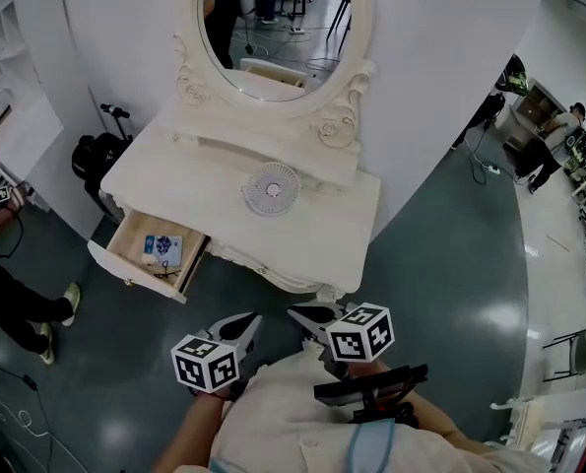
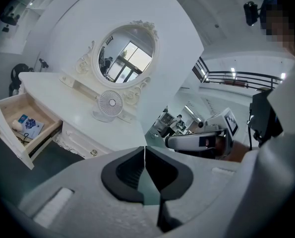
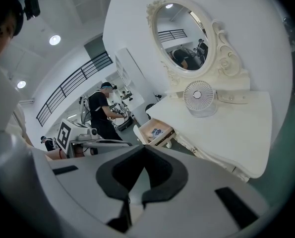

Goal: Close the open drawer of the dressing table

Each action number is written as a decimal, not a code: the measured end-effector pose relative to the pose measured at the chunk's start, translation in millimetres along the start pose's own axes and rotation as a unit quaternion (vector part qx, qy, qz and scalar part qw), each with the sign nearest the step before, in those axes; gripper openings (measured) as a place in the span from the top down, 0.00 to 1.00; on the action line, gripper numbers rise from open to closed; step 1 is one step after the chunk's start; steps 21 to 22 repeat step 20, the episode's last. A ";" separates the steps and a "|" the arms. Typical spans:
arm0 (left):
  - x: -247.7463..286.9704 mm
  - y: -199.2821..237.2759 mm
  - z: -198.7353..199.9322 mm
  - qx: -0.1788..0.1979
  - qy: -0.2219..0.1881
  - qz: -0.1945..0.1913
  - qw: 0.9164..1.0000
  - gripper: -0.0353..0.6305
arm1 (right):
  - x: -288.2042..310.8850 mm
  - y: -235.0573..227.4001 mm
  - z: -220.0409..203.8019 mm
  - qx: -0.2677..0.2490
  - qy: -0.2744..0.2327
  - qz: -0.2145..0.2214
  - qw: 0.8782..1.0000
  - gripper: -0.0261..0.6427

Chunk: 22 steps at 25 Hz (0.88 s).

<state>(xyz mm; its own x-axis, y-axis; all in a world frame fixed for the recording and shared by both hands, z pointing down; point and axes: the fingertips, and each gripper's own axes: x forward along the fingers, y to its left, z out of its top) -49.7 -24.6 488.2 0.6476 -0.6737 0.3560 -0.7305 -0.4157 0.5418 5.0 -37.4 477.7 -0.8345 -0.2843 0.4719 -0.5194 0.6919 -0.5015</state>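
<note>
The white dressing table [image 1: 312, 227] stands against the wall ahead of me. Its left drawer [image 1: 151, 253] is pulled out, with a small blue-printed packet [image 1: 162, 247] inside. The drawer also shows in the left gripper view [image 2: 18, 125] and the right gripper view [image 3: 156, 132]. My left gripper [image 1: 247, 323] hovers over the floor in front of the table, right of the drawer and apart from it. Its jaws are shut on nothing [image 2: 145, 148]. My right gripper [image 1: 304, 313] floats beside it near the table's front edge, jaws closed together and empty [image 3: 144, 147].
A small round fan [image 1: 271, 187] sits on the tabletop below the oval mirror [image 1: 273, 18]. A black bag [image 1: 96, 156] stands left of the table. A person's legs [image 1: 17, 308] are at the far left. More people stand at the right [image 1: 558, 136].
</note>
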 end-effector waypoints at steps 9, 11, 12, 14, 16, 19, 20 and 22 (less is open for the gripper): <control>5.2 -0.3 0.0 -0.002 0.005 -0.001 1.000 0.92 | 0.1 -3.6 0.3 0.007 0.001 -0.001 1.000 0.94; 6.0 -0.4 0.0 -0.002 0.007 -0.002 1.000 0.92 | 1.5 -3.6 1.5 0.007 0.001 0.000 1.000 0.94; 6.4 -0.3 -0.1 -0.002 0.009 -0.003 1.000 0.92 | 2.3 -3.6 2.2 0.007 0.001 0.001 1.000 0.94; 7.4 -0.2 -0.8 -0.003 0.012 -0.003 1.000 0.92 | 3.6 -3.8 3.4 0.007 0.002 0.002 1.000 0.94; 8.0 0.1 -0.9 -0.003 0.013 -0.003 1.000 0.92 | 4.6 -3.9 4.1 0.007 0.002 0.003 1.000 0.94; 9.4 1.2 0.2 -0.004 0.013 -0.003 1.000 0.92 | 5.9 -4.6 5.2 0.007 0.004 0.004 1.000 0.94; 10.0 1.7 0.7 -0.004 0.013 -0.003 1.000 0.92 | 6.3 -4.9 5.6 0.007 0.004 0.004 1.000 0.94; 10.0 1.7 0.7 -0.004 0.013 -0.003 1.000 0.92 | 6.3 -4.9 5.6 0.007 0.004 0.004 1.000 0.94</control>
